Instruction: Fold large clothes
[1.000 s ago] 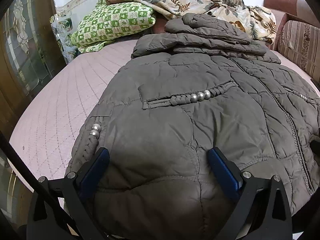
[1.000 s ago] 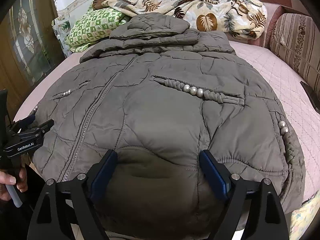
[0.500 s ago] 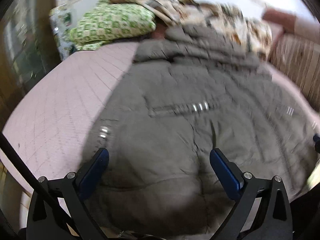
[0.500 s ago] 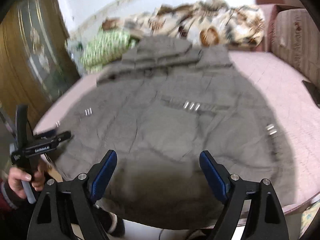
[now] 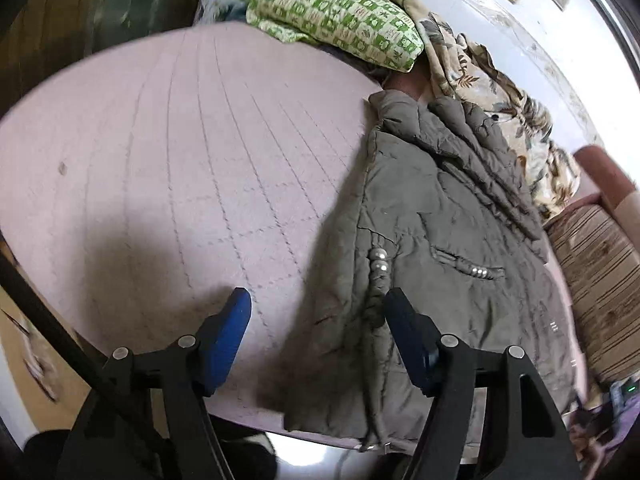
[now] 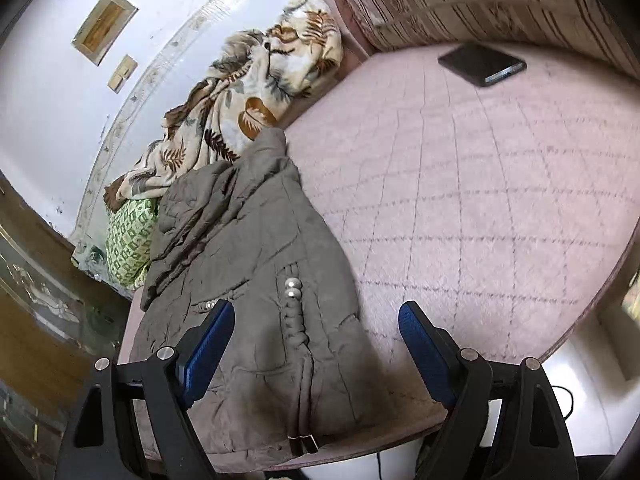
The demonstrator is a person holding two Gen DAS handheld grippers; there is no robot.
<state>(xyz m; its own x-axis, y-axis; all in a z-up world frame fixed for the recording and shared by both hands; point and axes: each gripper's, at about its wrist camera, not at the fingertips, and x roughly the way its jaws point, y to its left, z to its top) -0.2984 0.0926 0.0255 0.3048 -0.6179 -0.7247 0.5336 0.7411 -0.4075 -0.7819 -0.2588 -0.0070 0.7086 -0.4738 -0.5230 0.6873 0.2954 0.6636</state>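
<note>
We see the jacket [image 5: 440,216] as matt, puffy quilted cloth in grey-brown, trimmed with braided cord and shiny metallic beads [image 6: 292,287]. Under it the bedspread [image 5: 200,152] is soft pink quilted cloth with stitched lines, and beside it lie a fleecy leaf-print blanket [image 6: 248,92], a printed green cotton-like pillow [image 5: 336,12] and a glossy black phone [image 6: 482,65]. Our grippers show matt black plastic frames, blue rubbery-looking pads [image 6: 208,346] and small bright metal pins.

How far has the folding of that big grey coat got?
Barely begun. The coat lies spread flat on the pink bed, hood end bunched by the blanket. The left gripper and right gripper hover open over its side edges, the left's jaws just narrowing. All folds remain.
</note>
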